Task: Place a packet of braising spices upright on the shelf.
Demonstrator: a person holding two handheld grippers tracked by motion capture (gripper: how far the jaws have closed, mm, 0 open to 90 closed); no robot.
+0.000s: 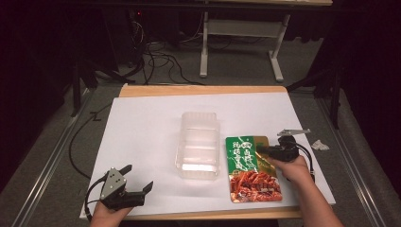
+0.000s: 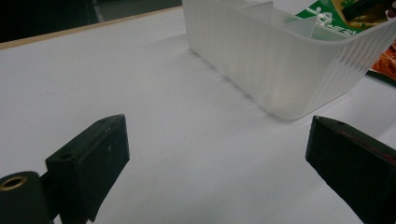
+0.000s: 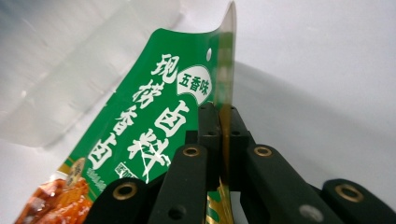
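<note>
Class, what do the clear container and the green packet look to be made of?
Container: likely thin translucent plastic; ribbed walls, and the packet shows through it. Packet: probably glossy printed film with a gold edge; it bends where the right hand-held gripper pinches it.

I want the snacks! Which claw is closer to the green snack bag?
The right claw. It is shut on the top right edge of the snack bag, pinching it. The left claw is open, apart from the bag, on the other side of the clear plastic box.
</note>
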